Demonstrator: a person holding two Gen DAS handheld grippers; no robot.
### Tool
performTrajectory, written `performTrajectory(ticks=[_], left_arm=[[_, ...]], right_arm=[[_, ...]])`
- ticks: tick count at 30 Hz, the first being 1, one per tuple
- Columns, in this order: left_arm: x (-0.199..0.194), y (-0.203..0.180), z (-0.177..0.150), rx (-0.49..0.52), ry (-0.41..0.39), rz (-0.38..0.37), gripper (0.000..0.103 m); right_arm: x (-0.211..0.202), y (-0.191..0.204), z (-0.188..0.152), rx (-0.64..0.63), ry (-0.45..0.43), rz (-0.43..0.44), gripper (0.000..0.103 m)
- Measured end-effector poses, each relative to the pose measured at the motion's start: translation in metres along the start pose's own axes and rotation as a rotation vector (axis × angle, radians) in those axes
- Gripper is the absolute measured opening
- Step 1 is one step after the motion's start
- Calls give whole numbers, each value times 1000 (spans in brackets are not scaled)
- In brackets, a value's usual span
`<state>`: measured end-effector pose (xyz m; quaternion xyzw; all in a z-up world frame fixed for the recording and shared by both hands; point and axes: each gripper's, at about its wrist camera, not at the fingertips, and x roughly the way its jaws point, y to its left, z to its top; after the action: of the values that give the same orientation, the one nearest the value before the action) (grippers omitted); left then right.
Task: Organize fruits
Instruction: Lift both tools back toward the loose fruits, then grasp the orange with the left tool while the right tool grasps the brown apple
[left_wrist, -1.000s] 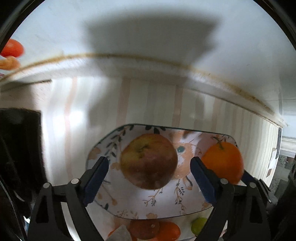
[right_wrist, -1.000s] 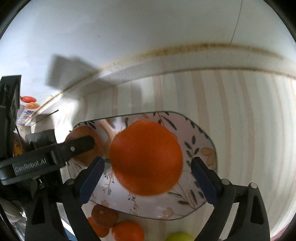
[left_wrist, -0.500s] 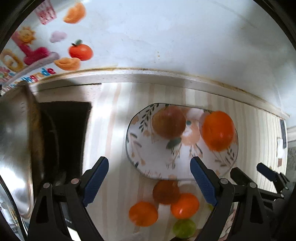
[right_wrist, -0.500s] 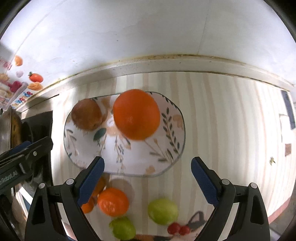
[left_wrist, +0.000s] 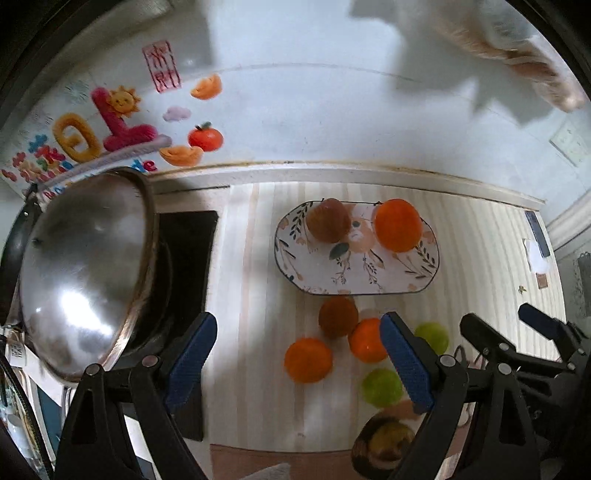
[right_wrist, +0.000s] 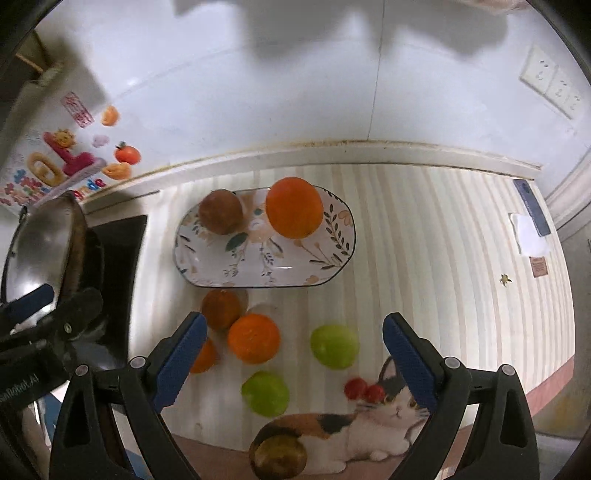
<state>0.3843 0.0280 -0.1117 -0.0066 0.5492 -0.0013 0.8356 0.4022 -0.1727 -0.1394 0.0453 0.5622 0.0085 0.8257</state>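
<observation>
Looking from left wrist: two fruits are seen on the plate (left_wrist: 356, 271), a brown apple (left_wrist: 328, 225) and an orange (left_wrist: 398, 224); left gripper (left_wrist: 299, 360) fingers spread, nothing held.
Right wrist: loose fruit (right_wrist: 253, 343) left on the bench (right_wrist: 424, 258) below the plate; right gripper (right_wrist: 293, 360) fingers released, empty.
Progress: judged partly done.

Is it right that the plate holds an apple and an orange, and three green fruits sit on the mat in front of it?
Not quite. The right wrist view shows two green fruits, not three. The plate does hold an apple and an orange.
</observation>
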Motion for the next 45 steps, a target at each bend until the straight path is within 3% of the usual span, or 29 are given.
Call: performTrajectory(ticks=[10, 15, 20, 26, 31, 33, 35, 39, 45], left_arm=[[-61, 9, -28, -6, -106, -12, 90], [-66, 16, -34, -28, -106, -17, 90], [-23, 19, -58, -33, 24, 8, 94], [50, 22, -93, -46, 229, 33, 94], [87, 21, -112, -56, 332, 36, 94], [97, 19, -115, -58, 355, 34, 94], [105, 16, -113, -56, 367, 31, 94], [120, 9, -99, -57, 381, -7, 94], [150, -3, -65, -50, 375, -13, 94]], right_arm=[[-70, 20, -33, -10, -106, 32, 98], [-71, 14, -46, 15, -69, 96, 98], [-19, -3, -76, 45, 107, 121, 98], [77, -22, -132, 110, 421, 188, 98], [120, -21, -167, 119, 572, 208, 96], [130, -19, -176, 108, 596, 207, 86], [136, -16, -180, 109, 601, 242, 69], [131, -11, -171, 53, 547, 206, 69], [126, -37, -135, 78, 476, 153, 69]])
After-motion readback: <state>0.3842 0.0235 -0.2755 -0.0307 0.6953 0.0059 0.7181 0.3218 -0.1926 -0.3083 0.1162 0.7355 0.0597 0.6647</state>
